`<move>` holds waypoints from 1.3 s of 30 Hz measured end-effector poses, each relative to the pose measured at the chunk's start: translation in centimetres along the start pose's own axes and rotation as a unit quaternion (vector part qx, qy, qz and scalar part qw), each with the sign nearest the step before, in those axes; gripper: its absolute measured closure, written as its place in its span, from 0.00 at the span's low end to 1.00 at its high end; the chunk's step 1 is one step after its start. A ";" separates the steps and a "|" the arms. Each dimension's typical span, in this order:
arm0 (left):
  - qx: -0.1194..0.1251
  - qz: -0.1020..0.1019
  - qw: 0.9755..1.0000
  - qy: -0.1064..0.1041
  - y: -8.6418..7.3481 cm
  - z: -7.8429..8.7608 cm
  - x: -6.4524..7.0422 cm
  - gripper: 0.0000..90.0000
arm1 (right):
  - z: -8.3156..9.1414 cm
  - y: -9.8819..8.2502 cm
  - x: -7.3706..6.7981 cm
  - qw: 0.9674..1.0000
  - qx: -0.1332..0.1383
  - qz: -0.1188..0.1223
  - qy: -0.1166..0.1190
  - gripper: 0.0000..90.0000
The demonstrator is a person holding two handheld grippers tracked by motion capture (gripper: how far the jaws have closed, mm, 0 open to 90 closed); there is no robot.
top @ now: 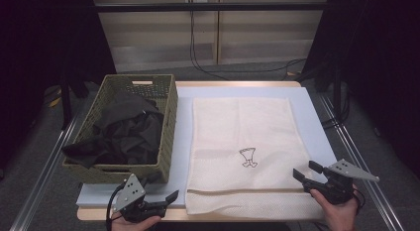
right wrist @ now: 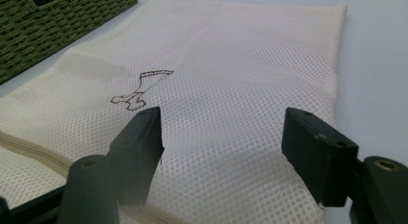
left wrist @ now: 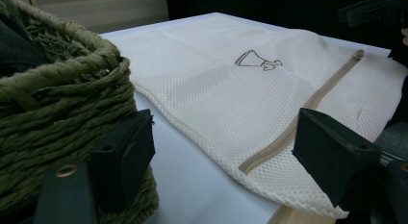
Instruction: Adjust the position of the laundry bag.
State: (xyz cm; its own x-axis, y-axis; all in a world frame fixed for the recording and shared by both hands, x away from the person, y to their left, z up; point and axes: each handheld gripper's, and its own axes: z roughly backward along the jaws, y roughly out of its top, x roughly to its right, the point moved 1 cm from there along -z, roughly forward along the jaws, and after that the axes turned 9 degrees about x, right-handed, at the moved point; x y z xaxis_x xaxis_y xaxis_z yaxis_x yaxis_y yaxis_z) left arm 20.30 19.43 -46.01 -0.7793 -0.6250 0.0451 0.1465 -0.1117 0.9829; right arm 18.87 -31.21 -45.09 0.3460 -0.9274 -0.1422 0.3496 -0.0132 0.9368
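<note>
Nothing started yet: the mesh laundry bag [top: 242,151] lies flat, zipper [left wrist: 293,128] closed, dark clothes [top: 124,132] sit in the basket [top: 168,122]. Left gripper [top: 166,199] and right gripper [top: 304,171] hover, jaws apart, empty.

Black hand-held gripper [top: 312,175], grey triangular plate

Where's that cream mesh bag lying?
In the high view the mesh bag lies flat on the table's right half, beside the woven basket of dark clothes.

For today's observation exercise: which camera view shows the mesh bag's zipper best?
The left gripper view: the zipper runs long and sharp across the mesh bag. The high view shows a thin line; the right gripper view, a short stretch.
</note>
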 end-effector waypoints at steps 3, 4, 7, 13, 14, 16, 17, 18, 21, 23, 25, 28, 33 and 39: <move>-0.001 0.000 1.000 -0.001 0.0 0.0 0.0 0.24 | -0.1 0.1 -0.1 1.000 -0.006 0.004 0.011 0.36; -0.002 -0.001 1.000 0.002 0.0 0.0 0.0 0.24 | -0.1 0.1 -0.2 1.000 -0.005 0.003 0.015 0.37; -0.004 -0.003 1.000 0.001 0.0 0.0 -0.1 0.24 | -0.1 0.1 -0.2 1.000 -0.006 0.003 0.025 0.38; -0.007 0.000 1.000 0.003 0.0 0.2 -0.1 0.26 | -0.6 0.0 0.2 0.999 -0.017 -0.005 0.045 0.37; -0.003 0.004 1.000 0.003 0.0 0.3 -0.1 0.26 | -0.7 0.0 0.1 0.999 -0.021 -0.004 0.048 0.36; -0.001 0.006 1.000 0.004 0.0 0.4 -0.2 0.26 | -1.2 0.0 -0.2 0.998 -0.029 0.012 0.054 0.34; -0.004 0.001 1.000 0.003 0.1 0.6 -0.1 0.26 | -1.3 0.0 -0.4 0.998 -0.036 0.017 0.057 0.34; 0.002 0.005 1.000 -0.004 0.0 0.6 -0.1 0.26 | -1.5 0.0 -0.6 0.997 -0.039 0.023 0.058 0.33; -0.004 0.003 1.000 0.001 0.1 0.7 0.1 0.26 | -2.0 0.2 -1.2 0.995 -0.049 0.047 0.069 0.33; -0.002 0.002 1.000 -0.002 0.1 0.7 0.1 0.28 | -2.3 0.4 -1.5 0.994 -0.053 0.051 0.075 0.39; -0.003 0.002 1.000 -0.001 0.1 0.7 0.2 0.28 | -2.6 0.5 -1.7 0.994 -0.058 0.060 0.077 0.40; -0.006 0.001 1.000 -0.002 0.1 0.6 0.2 0.28 | -3.6 0.9 -1.9 0.992 -0.066 0.068 0.079 0.41; -0.007 0.002 1.000 0.000 0.1 0.5 0.1 0.28 | -6.6 1.4 -2.8 0.984 -0.113 0.073 0.113 0.45; -0.015 -0.005 1.000 -0.005 0.1 0.6 0.0 0.27 | -9.7 2.3 -3.6 0.981 -0.134 0.079 0.115 0.41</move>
State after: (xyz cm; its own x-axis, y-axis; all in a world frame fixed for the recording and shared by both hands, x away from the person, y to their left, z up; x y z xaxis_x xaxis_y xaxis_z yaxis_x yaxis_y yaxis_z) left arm 19.93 19.84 -45.82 -0.7869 -0.6159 0.0382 0.1570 -0.1398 0.9777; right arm 26.90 -24.32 -45.48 0.5915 -0.8002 -0.0992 0.4810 0.2515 0.8399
